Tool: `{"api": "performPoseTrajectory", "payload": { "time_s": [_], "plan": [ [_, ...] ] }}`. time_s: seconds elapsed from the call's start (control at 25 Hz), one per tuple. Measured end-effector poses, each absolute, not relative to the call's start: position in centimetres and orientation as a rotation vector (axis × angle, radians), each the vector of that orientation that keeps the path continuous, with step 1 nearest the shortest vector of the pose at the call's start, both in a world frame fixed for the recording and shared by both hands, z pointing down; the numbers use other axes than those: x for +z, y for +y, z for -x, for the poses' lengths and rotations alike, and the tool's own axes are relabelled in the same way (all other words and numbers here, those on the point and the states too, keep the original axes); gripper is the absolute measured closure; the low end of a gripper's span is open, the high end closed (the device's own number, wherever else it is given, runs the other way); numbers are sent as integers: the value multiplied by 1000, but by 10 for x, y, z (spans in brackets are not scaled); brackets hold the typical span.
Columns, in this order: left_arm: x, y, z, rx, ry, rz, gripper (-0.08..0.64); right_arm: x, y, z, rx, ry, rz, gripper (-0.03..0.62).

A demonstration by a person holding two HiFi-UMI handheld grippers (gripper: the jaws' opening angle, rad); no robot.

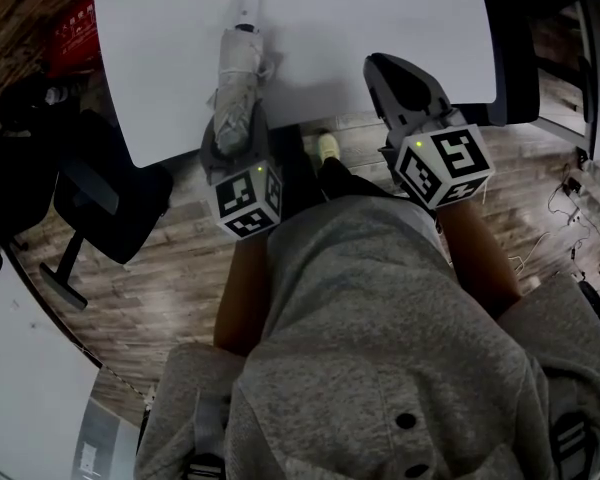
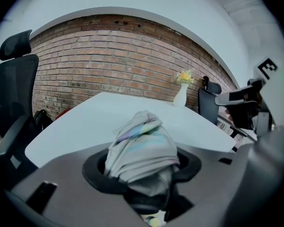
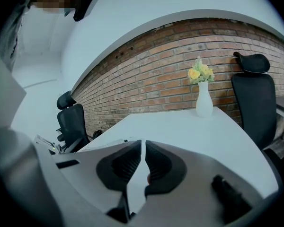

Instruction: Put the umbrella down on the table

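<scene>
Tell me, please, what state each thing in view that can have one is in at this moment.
Left gripper: shut on the folded grey fabric umbrella.
Umbrella: folded up, reaching out over the white table; whether it touches the top is unclear.
Right gripper: shut, nothing between its jaws.
White vase of yellow flowers: upright on the table.

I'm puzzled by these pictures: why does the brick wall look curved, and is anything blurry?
Both gripper views: the wide-angle lens bows the wall into an arch, corners black. Left gripper view: the umbrella up close looks soft. Head view: dim, the table bright white.
</scene>
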State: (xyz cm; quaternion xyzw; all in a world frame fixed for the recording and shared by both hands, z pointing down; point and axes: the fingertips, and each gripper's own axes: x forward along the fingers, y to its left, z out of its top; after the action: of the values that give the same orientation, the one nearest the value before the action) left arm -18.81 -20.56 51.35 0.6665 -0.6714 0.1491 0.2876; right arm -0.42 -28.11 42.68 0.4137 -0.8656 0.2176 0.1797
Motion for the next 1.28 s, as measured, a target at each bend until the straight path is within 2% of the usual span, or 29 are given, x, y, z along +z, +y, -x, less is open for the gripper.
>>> {"api": "performPoseTrajectory", "payload": {
  "time_s": [0.84,1.28],
  "plan": [
    [552,-208,184,481,-1770,-1856,302,433,-282,0,585,-2410,-1175,554],
    [548,-202,180,453,-1728,-1832,241,419,-279,-16,562,-2426,-1199,554]
  ]
}}
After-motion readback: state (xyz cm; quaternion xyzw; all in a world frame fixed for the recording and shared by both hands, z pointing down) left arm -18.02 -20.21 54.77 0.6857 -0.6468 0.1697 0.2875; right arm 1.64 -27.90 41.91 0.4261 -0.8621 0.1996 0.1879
